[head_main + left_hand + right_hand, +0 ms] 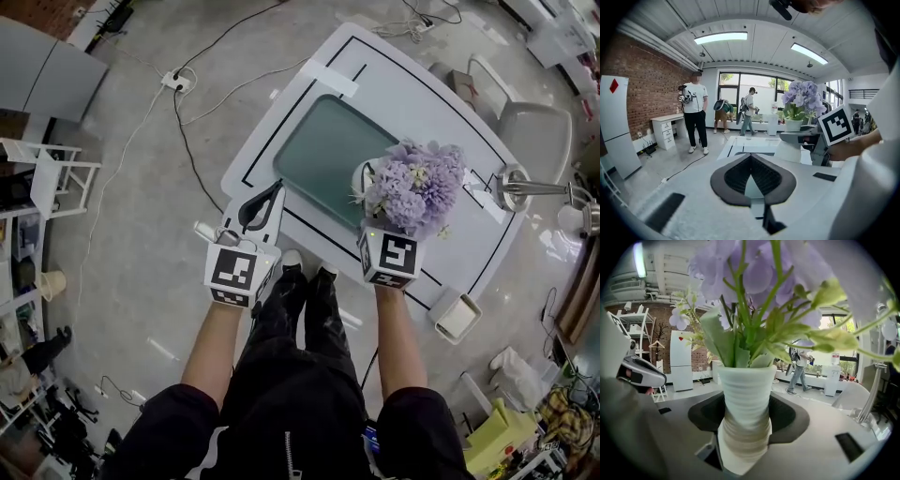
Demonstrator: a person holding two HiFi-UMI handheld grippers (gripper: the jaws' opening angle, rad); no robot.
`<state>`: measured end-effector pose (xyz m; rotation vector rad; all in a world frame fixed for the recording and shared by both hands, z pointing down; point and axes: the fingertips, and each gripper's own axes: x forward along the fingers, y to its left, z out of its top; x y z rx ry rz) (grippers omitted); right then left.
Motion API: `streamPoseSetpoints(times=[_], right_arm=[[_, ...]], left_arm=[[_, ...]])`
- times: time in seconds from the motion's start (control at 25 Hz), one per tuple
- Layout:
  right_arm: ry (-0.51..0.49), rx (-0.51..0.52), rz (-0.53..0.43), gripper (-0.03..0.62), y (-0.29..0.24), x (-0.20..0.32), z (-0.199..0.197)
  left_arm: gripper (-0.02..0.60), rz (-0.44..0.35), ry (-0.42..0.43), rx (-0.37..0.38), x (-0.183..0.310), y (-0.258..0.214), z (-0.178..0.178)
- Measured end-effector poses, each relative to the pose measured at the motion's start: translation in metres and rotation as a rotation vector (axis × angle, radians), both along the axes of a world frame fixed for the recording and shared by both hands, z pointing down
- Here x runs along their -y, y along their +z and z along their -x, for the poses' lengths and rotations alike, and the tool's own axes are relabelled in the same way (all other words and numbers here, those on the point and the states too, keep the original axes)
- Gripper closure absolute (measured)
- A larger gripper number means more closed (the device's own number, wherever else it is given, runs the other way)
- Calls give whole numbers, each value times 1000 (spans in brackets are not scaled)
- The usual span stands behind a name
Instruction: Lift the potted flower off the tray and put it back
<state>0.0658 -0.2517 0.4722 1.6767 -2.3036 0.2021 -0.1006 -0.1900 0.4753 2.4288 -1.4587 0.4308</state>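
Observation:
The potted flower (417, 187), purple blooms in a white ribbed pot (745, 399), is held by my right gripper (375, 220). Its jaws press on both sides of the pot's lower half (743, 427). The pot hangs over the white table (394, 84), just right of the dark green tray (319, 141). My left gripper (274, 192) is shut and empty at the tray's near left corner. Its black pads (736, 176) meet at the tips, with the right gripper (806, 138) and the flower (801, 101) to its right.
A metal stand (525, 187) rises from the table's right side. On the floor are a white bin (457, 316), a power strip with cables (173, 82) and a white rack (47, 173). Chairs (539, 122) stand behind the table. People (696, 112) stand far off.

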Motion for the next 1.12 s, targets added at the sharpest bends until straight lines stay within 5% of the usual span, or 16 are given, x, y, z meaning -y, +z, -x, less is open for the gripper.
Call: streamPoseSetpoints(times=[1.12], right_arm=[[-26,24,-21,332,38,41,20]], left_arm=[[577,58,-48,7,-5,33,30]])
